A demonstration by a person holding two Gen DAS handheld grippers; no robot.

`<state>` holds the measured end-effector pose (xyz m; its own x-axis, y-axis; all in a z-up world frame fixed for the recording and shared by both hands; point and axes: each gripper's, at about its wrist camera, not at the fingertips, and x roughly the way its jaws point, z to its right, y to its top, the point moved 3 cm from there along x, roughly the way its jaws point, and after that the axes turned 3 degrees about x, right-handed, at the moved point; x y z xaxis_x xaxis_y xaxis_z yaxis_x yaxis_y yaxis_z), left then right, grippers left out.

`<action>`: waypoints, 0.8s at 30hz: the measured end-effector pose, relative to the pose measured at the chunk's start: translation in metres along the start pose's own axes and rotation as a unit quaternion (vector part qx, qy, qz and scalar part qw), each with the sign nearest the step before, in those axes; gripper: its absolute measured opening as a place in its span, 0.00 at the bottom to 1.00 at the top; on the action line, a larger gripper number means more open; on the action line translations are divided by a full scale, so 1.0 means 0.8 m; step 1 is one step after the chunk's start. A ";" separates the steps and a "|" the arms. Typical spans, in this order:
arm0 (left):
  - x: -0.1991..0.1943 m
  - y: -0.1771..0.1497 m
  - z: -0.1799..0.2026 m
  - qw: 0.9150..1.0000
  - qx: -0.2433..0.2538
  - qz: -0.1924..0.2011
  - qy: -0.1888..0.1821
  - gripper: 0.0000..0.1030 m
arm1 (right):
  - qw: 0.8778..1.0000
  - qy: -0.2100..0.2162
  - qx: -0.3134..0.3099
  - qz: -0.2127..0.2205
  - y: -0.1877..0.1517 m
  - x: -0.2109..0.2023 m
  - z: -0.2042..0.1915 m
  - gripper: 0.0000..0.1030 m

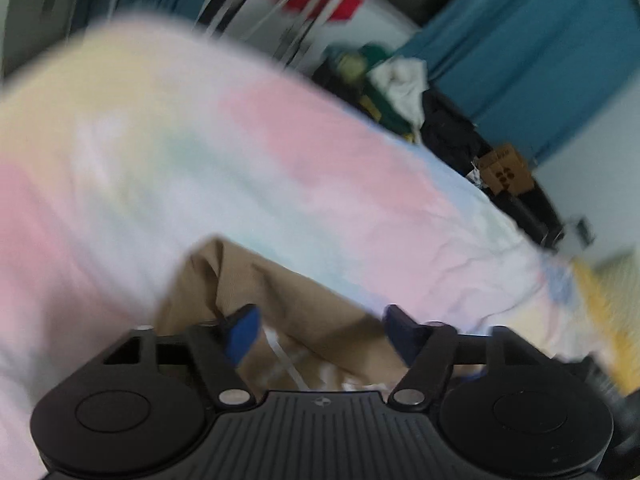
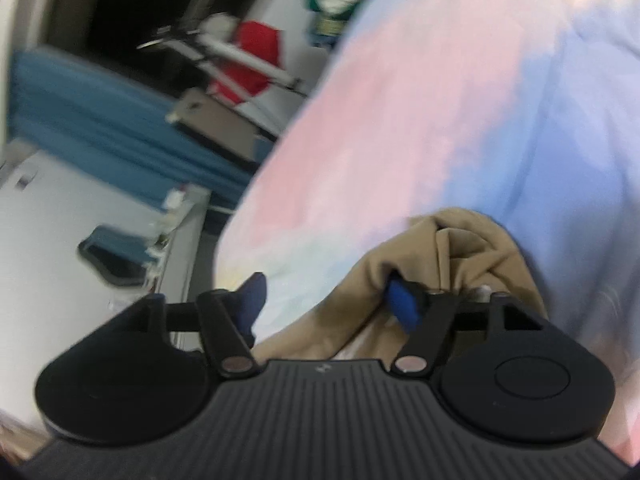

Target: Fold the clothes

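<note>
Nearest the lens in both views is tan cloth. In the left wrist view the left gripper [image 1: 318,328] has its jaws spread, and the tan garment [image 1: 280,292] lies between and just beyond the blue fingertips [image 1: 242,332], with nothing visibly pinched. In the right wrist view the right gripper [image 2: 326,300] also shows a wide gap; the tan garment [image 2: 440,264] is bunched at 3 o'clock against the right fingertip [image 2: 404,304], and whether that fabric is merely draped over it or caught I cannot tell.

Beyond the garment spreads a pastel sheet [image 1: 240,160], pink, yellow and pale blue, covering what looks like a bed. Both views are blurred, so fine creases are lost.

My judgement: the garment is crumpled rather than flat, which fits either gathering it up to spread out or resetting it partway through a fold. Any next grip calls for finding a true hem or corner instead of a wad of cloth.

The sheet's edge [image 1: 520,232] runs off toward 3 o'clock in the left view, with a heap of other clothes [image 1: 400,88] and a cardboard box [image 1: 506,172] past it at 1 o'clock. The sheet itself offers open room toward 11 o'clock.
</note>
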<state>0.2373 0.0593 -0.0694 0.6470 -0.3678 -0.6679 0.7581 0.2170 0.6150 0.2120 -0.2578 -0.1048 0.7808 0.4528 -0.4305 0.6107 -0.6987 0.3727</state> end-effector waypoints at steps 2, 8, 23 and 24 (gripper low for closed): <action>-0.004 -0.006 0.013 0.996 0.074 0.036 0.032 0.85 | 0.998 -0.016 -0.052 0.012 -0.003 -0.003 -0.012 0.68; 0.035 -0.025 0.021 0.993 0.109 0.010 0.051 0.84 | 0.970 -0.128 -0.204 0.032 -0.014 0.028 -0.018 0.56; -0.037 -0.068 0.046 0.982 0.169 0.051 0.063 0.83 | 0.947 -0.159 -0.275 0.048 -0.046 -0.010 -0.031 0.49; -0.047 -0.073 0.050 0.981 0.174 0.053 0.063 0.83 | 0.945 -0.161 -0.281 0.050 -0.051 -0.016 -0.036 0.49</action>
<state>0.1658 0.0242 -0.0635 0.7424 -0.2404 -0.6253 0.6266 -0.0813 0.7751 0.1808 -0.2195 -0.0905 0.8128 0.1456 -0.5640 0.5804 -0.2842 0.7631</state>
